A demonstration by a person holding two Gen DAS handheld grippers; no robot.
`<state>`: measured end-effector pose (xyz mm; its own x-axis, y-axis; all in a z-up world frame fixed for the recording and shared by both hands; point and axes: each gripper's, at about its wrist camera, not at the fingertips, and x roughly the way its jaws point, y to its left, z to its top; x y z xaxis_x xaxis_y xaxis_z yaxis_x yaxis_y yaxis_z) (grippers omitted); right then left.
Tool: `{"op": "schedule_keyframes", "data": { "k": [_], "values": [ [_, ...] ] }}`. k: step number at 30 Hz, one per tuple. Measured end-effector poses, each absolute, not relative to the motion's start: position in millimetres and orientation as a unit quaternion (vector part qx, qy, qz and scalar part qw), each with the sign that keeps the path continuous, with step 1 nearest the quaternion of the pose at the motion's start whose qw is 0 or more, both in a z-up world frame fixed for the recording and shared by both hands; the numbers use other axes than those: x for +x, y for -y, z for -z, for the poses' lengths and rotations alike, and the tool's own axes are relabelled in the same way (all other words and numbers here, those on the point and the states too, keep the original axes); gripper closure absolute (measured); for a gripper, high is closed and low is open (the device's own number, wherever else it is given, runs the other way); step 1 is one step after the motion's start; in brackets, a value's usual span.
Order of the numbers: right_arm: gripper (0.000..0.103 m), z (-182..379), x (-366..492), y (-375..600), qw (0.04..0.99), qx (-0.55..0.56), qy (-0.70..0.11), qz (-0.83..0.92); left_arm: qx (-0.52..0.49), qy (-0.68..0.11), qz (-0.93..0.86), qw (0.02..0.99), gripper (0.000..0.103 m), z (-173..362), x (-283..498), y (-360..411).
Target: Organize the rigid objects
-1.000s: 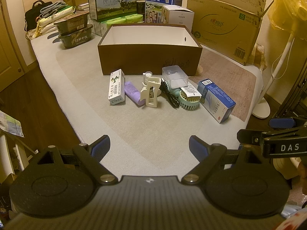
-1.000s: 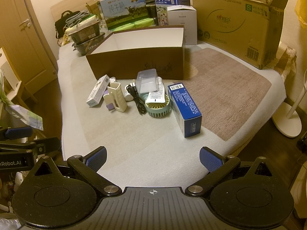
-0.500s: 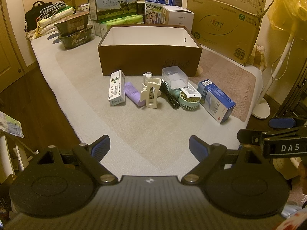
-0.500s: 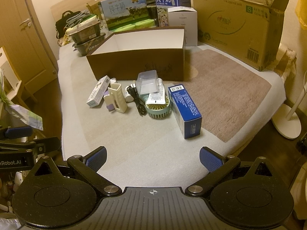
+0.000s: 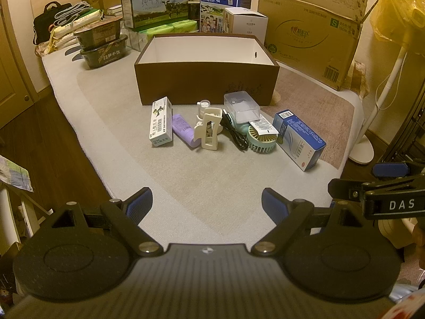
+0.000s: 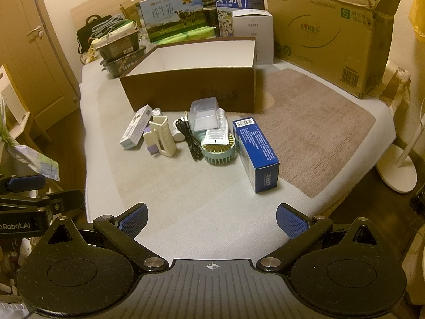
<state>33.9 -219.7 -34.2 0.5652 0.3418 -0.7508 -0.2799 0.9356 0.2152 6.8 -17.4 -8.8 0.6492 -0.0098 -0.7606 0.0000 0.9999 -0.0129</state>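
An open brown box with a white inside stands on the bed. In front of it lie a white carton, a purple tube, a cream holder, a black cable, a clear case, a green fan and a blue box. My left gripper and right gripper are open and empty, held near the bed's front edge, well short of the objects.
Milk cartons, a white box, a big cardboard box and food trays line the back. A brown mat lies to the right. A fan stand is on the floor at right.
The right wrist view has crept slightly forward; the objects sit a little lower in it. The left gripper has not moved. Both stay open.
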Motion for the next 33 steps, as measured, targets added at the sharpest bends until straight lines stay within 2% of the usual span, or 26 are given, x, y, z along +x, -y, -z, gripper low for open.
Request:
{"op": "schedule_keyframes", "data": {
  "k": [21,33],
  "values": [
    [0.001,37,57,221,0.892,0.039,-0.417,-0.169,0.006,-0.396,-0.006,0.918,0.015,1,27,11],
    [0.001,42,88,236,0.905,0.061,-0.380,-0.178,0.008,-0.390,-0.008,0.921,0.015,6,51,5]
  ]
}}
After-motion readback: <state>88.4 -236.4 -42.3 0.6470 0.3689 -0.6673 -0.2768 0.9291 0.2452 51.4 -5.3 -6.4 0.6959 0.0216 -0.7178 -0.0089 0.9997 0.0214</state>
